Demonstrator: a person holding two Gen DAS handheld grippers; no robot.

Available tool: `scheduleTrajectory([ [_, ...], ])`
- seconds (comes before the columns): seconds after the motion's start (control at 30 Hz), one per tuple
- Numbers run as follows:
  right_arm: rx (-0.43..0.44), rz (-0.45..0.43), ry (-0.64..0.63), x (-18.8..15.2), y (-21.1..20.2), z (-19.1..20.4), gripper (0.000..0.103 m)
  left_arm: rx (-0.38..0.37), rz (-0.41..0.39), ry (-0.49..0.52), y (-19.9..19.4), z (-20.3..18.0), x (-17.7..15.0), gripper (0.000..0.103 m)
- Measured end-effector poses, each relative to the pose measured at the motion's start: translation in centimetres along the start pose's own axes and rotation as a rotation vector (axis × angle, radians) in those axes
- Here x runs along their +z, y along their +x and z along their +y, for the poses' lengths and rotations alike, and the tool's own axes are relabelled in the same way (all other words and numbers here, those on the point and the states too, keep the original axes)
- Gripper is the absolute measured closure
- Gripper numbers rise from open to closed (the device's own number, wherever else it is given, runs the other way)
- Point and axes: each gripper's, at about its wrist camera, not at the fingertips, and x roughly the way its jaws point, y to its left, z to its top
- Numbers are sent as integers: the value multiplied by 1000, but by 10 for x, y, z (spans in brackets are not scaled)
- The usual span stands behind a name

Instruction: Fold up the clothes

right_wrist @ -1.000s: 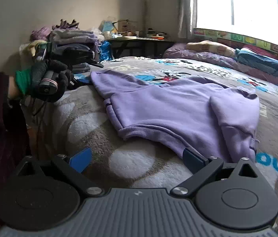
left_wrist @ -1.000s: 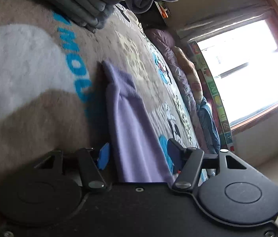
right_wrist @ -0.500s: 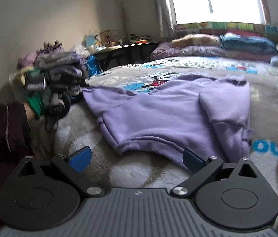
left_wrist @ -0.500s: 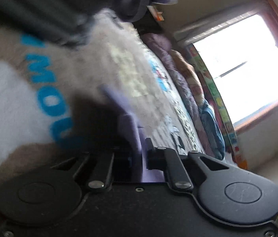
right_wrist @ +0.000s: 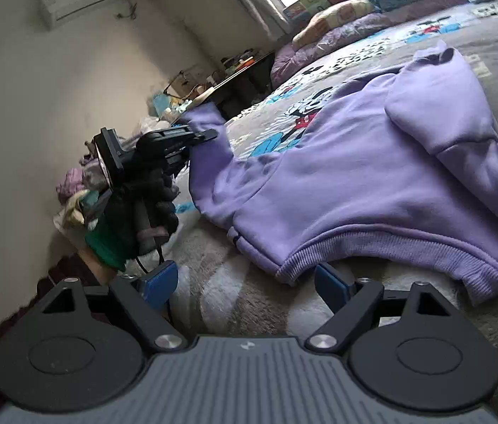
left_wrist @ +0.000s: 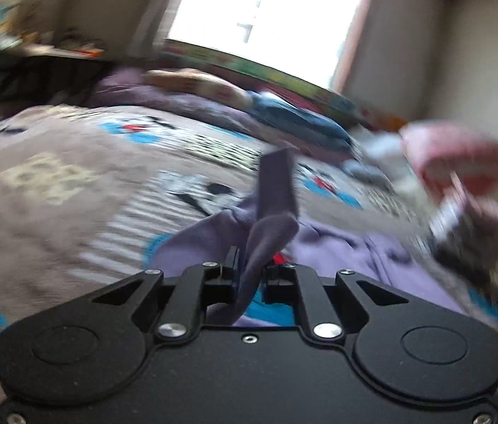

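- Jaws of the left gripper [left_wrist: 249, 275] were clamped tight on a fold of the lilac sweatshirt [right_wrist: 372, 176], with a strip of cloth standing up just beyond the fingertips.
- Seen from the right wrist camera, that gripper held the sleeve end [right_wrist: 203, 116] raised off the blanket [right_wrist: 249, 300], and a gloved hand [right_wrist: 143, 212] gripped its handle.
- Jaws of the right gripper [right_wrist: 245, 282] stood wide and were closing, nothing pressed between them.
- Its blue pads [right_wrist: 159, 279] sat low over the blanket; the ribbed hem [right_wrist: 372, 243] lay just ahead of the right-hand pad, not touching it as far as could be seen.
- Most of the garment lay spread flat beyond the right jaws, its other sleeve folded across the body.
- Pillows [right_wrist: 337, 17] and a window showed far ahead; the left wrist view was heavily blurred.
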Motion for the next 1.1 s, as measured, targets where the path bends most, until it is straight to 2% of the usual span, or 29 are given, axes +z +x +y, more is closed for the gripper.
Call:
scheduleTrajectory([
  [0.2, 25, -64, 124, 9, -2, -10, 18, -62, 106, 302, 21, -60, -25, 95],
  [0.23, 28, -77, 149, 11, -2, -13, 18, -71, 131, 350, 25, -67, -30, 92],
  [0.27, 29, -88, 170, 13, -2, -15, 18, -84, 156, 395, 29, -73, -35, 86],
  [0.33, 27, -109, 213, 17, 1, -20, 18, -164, 212, 418, 29, -76, -42, 41],
  [0.4, 25, -133, 277, 21, 7, -27, 18, -225, 208, 408, 18, -74, -38, 41],
  [0.47, 14, -162, 352, 26, 15, -36, 18, -274, 183, 374, 3, -65, -30, 41],
  [0.6, 6, -199, 467, 37, 37, -48, 19, -247, 71, 181, -25, -18, -5, 41],
  [0.7, 5, -189, 501, 46, 63, -48, 21, -155, 11, -19, -33, 27, 2, 41],
  [0.77, -4, -180, 537, 50, 82, -46, 23, -119, 2, -129, -36, 50, 2, 41],
  [0.83, -19, -170, 577, 53, 103, -43, 24, -109, -7, -195, -39, 64, 1, 41],
  [1.1, -129, -165, 590, 66, 161, -24, 30, -106, -11, -204, -42, 73, 1, 41],
])
